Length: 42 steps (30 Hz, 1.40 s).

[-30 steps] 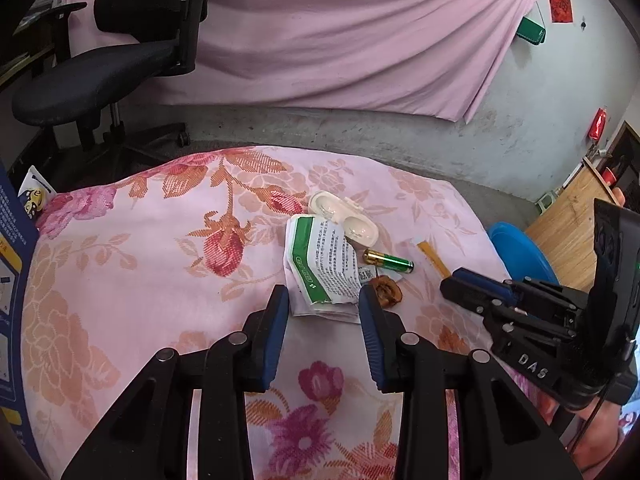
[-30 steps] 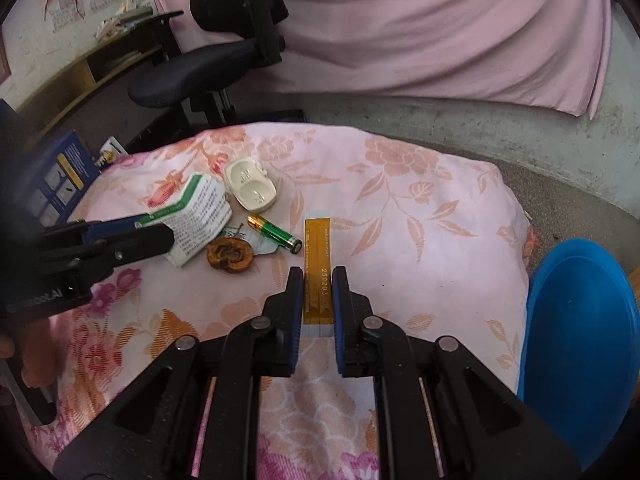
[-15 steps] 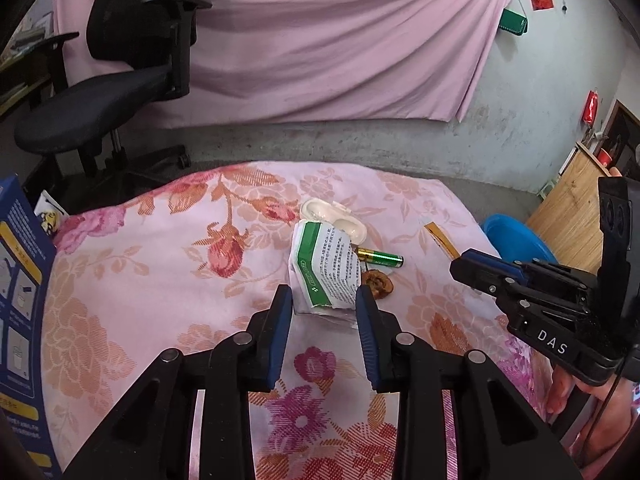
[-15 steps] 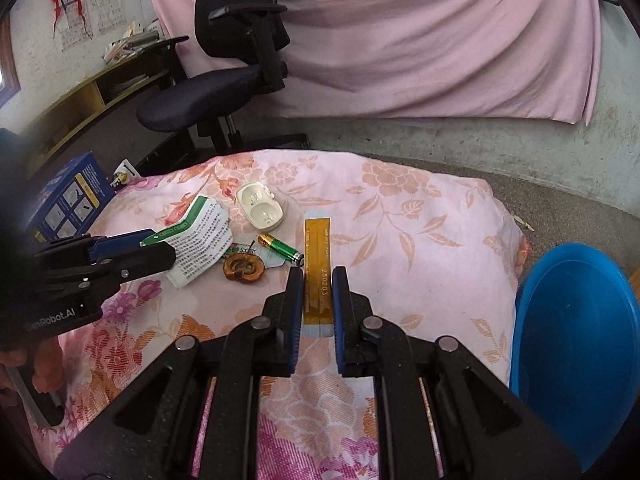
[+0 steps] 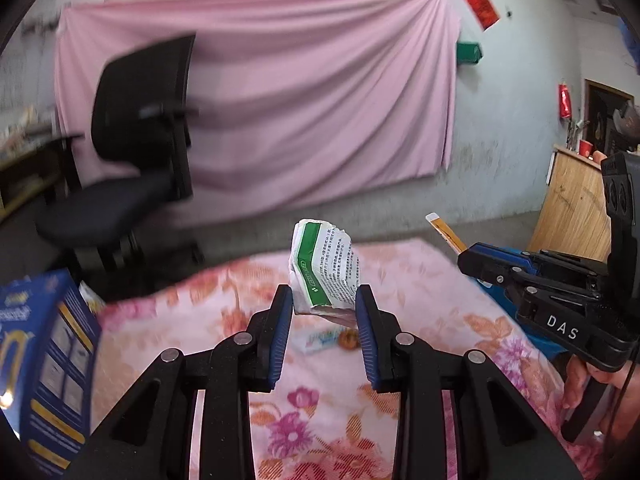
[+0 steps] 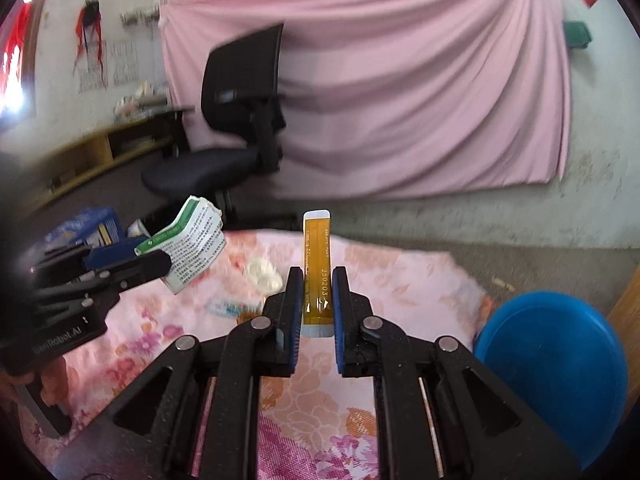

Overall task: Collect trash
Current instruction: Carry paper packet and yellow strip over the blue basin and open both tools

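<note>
Left gripper point(image 5: 324, 314): we see it clamped on a green-and-white packet point(image 5: 325, 270), lifted clear of the floral cloth point(image 5: 200, 320).
Right gripper point(image 6: 316, 304): closed on an orange strip point(image 6: 317, 264), upright.
Bin point(image 6: 556, 376): blue, at 4 o'clock in our right view.
Cloth: blurred scraps point(image 6: 264, 274) at 12 o'clock.
</note>
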Tool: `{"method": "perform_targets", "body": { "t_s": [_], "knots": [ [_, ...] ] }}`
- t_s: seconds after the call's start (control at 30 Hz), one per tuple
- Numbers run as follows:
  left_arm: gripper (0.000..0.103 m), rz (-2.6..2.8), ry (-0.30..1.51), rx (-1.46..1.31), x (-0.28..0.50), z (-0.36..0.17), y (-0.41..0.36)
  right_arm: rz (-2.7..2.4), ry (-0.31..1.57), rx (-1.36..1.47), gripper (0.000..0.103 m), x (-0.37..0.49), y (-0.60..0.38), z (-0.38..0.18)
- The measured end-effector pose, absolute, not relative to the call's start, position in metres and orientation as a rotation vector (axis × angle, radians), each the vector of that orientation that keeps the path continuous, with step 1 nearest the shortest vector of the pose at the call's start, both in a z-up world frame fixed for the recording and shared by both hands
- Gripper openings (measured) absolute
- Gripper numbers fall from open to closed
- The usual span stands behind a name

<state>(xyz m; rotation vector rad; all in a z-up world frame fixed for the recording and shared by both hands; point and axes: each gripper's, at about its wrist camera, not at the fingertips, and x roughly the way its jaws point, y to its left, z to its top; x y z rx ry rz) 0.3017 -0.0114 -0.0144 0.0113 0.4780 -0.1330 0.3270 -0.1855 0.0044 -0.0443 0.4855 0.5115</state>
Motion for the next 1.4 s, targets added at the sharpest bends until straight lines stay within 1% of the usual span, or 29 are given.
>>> {"method": "perform_targets", "body": {
  "t_s": [0.1,0.23,0.4,0.6,0.73,0.93,1.17,1.4],
  "knots": [
    [0.028,-0.126,0.406,0.01,0.296,-0.005,-0.019,0.493,0.391,-0.013,0.037,0.314,-0.198,0.017],
    [0.028,-0.128,0.25,0.044,0.281,0.017,-0.036,0.439,0.242,0.014,0.037,0.294,-0.219,0.036],
    [0.028,-0.149,0.116,0.073,0.269,0.042,-0.062,0.352,0.111,0.049,0.037,0.276,-0.255,0.049],
    [0.028,-0.211,0.002,0.096,0.263,0.06,-0.112,0.207,0.015,0.071,0.037,0.264,-0.299,0.061],
    [0.028,-0.27,-0.043,0.145,0.258,0.067,-0.15,0.141,0.003,0.103,0.037,0.26,-0.326,0.064],
    [0.028,-0.349,-0.022,0.177,0.261,0.064,-0.203,0.078,0.052,0.132,0.037,0.258,-0.362,0.059],
    [0.028,-0.42,0.134,0.126,0.289,0.051,-0.237,0.032,0.173,0.153,0.037,0.265,-0.389,0.044],
    [0.028,-0.461,0.267,0.11,0.317,0.042,-0.252,0.025,0.275,0.23,0.038,0.279,-0.406,0.025]
  ]
}}
